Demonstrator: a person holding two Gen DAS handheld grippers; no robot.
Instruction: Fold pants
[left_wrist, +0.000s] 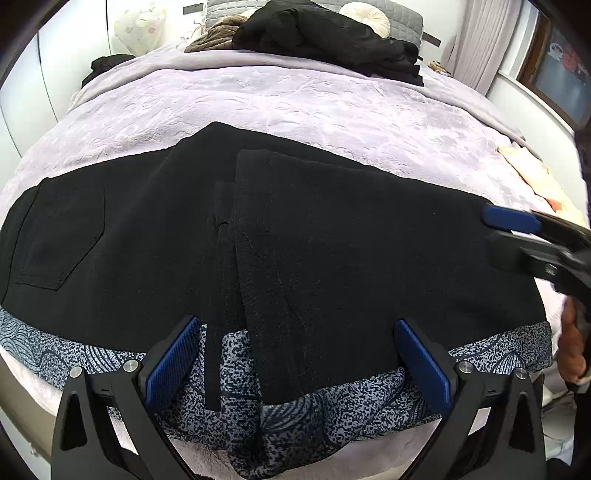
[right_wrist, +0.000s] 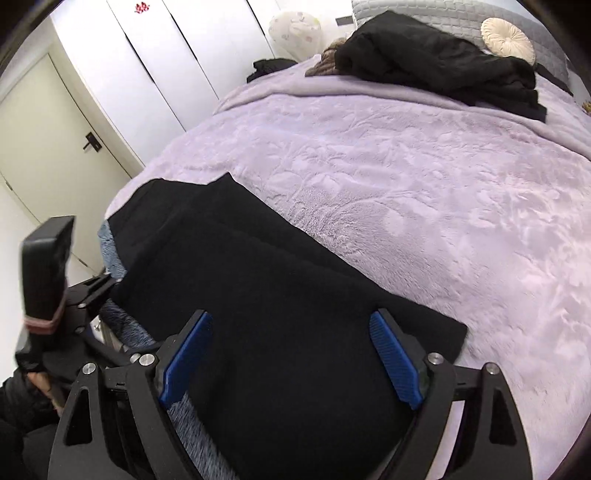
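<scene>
Black pants (left_wrist: 147, 236) are lying across the near edge of the bed (left_wrist: 295, 99), long axis running left-right, pocket end toward the left, leg end folded over mid-length. Left hand-held gripper (left_wrist: 295, 365) is hovering spread over the near hem fold. Right hand-held gripper (right_wrist: 291, 365), spread and empty, is hanging above the right end, nearer that fold edge.

Pants (left_wrist: 280, 236) plain black, on lilac blanket (left_wrist: 295, 107) with embossed floral texture. Blue-grey speckled fabric (left_wrist: 236, 369) with leaf print underneath. Gripper pads (right_wrist: 186, 360) blue, ribbed.
</scene>
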